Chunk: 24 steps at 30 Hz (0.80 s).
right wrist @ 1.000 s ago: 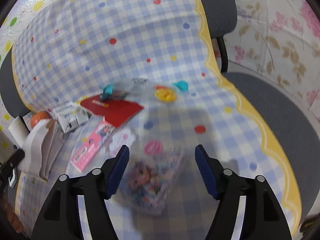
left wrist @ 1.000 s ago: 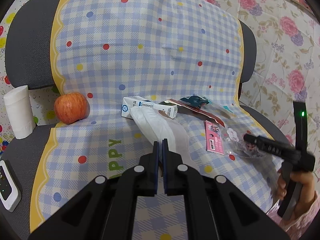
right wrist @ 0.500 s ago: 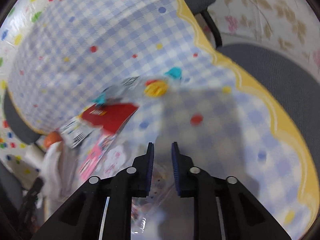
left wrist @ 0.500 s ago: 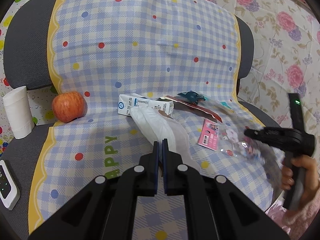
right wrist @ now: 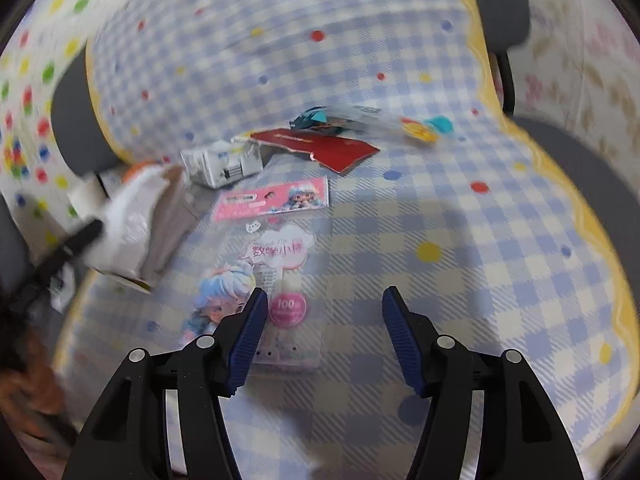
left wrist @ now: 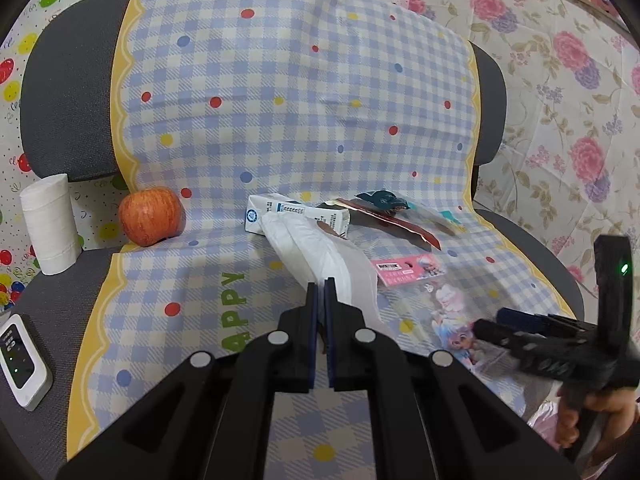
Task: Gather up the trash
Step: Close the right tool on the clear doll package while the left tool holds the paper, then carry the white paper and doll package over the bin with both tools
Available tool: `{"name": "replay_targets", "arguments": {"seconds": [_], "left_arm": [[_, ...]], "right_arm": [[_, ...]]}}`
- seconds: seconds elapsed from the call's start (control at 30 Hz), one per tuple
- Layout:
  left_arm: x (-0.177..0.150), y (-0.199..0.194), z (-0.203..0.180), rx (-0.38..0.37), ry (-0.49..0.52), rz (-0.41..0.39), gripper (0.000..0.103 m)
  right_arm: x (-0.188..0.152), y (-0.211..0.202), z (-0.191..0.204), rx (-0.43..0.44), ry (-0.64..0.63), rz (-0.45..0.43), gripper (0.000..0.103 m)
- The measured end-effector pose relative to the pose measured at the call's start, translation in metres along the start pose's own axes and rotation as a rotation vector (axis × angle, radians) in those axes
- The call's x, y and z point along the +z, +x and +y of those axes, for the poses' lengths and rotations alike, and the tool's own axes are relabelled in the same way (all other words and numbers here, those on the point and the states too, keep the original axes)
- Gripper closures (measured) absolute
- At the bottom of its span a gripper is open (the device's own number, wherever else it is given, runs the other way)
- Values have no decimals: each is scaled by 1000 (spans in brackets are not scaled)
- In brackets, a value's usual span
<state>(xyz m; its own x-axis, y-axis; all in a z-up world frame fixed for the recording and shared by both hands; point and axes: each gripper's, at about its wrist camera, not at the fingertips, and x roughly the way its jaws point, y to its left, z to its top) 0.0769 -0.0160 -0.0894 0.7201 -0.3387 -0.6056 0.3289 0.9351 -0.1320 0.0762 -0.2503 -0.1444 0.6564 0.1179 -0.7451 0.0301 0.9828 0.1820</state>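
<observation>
My left gripper (left wrist: 321,280) is shut on the near edge of a white plastic bag (left wrist: 316,244), which lies slack on the checked cloth. A clear packet with a pink header and a doll print (right wrist: 276,256) lies flat on the cloth. My right gripper (right wrist: 324,300) hovers over its near end, jaws opening, pads pressing nothing; the left finger overlaps the packet. Behind lie a white milk carton (right wrist: 222,164), a red wrapper (right wrist: 320,148) and a teal wrapper (right wrist: 320,114). The left wrist view shows the right gripper (left wrist: 492,320) low at the right.
A red apple (left wrist: 150,216), a white paper roll (left wrist: 50,230) and a small white device (left wrist: 22,360) sit at the left of the grey chair seat (left wrist: 48,292). The chair back (left wrist: 60,100) rises behind, and a floral sheet (left wrist: 560,140) hangs on the right.
The right gripper shut on the clear packet, shifted with it, then opened wide; the packet now lies flat on the cloth. The left gripper stays shut on the bag, unmoved.
</observation>
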Motion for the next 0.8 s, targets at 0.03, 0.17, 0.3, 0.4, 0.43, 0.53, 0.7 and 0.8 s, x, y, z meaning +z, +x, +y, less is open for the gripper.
{"name": "replay_targets", "arguments": {"seconds": [0.03,0.17,0.3,0.4,0.43,0.53,0.7,0.8], "left_arm": [[-1,-1,0,0,0,0,102],[-1,-2,0,0,-4,1,102],[-3,-7,1,0,-4,-5,102],[-4,-12,1,1,-7,-6,102],[-4,-14,2,2,-8,-9,102],[-1,-24,0,2,-2,-31,102],[6,-43,-16,-45,15,-83,102],[6,-51,-37,-91,50,-103,102]], "right_arm": [[-2,1,7,-38,-33,-10,40],[-8,-4,14,-21,-34,-16,42],[-15,-11,24,12,-38,-34,73],[-16,-13,32,29,-38,-43,100],[-15,-16,31,36,-24,-53,101],[-5,-41,24,23,20,-145,102],[8,-94,11,-44,34,-277,102],[3,-124,10,-102,21,-343,102]]}}
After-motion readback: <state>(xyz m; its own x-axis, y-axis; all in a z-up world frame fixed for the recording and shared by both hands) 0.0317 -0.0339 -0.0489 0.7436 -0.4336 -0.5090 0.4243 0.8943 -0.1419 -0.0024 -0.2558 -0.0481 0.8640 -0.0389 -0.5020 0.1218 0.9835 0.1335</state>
